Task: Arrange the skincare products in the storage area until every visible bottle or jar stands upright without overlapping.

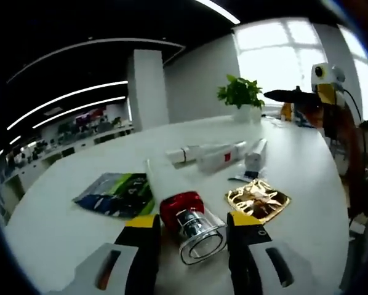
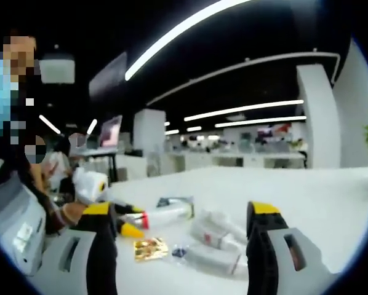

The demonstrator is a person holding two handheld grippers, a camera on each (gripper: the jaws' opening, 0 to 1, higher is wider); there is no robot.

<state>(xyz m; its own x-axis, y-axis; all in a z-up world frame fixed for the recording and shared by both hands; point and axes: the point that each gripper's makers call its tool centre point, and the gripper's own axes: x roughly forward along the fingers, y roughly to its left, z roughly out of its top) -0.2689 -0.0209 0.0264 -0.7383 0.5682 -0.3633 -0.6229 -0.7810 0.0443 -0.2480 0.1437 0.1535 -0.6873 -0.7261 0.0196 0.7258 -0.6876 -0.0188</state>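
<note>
White desk (image 1: pixel 307 160) carries all your products, and your left tongs (image 1: pixel 192 228) stand released, their yellow-tipped jaws spread on either side of a bottle with a red collar and a clear cap (image 1: pixel 187 222) that lies on its side between them; whether either jaw touches it you cannot tell. Beyond it lie several white tubes (image 1: pixel 215 155), also flat, with a gold foil packet (image 1: pixel 258 200) just to their near side and a green and blue sachet (image 1: pixel 117 193) off to the left. Your right tongs (image 2: pixel 183 236) hang released above the desk with nothing between the jaws; in the right gripper view the white tubes (image 2: pixel 218 236) and the gold packet (image 2: pixel 150 248) lie ahead of them. A potted plant (image 1: pixel 240 95) stands at the far edge.
</note>
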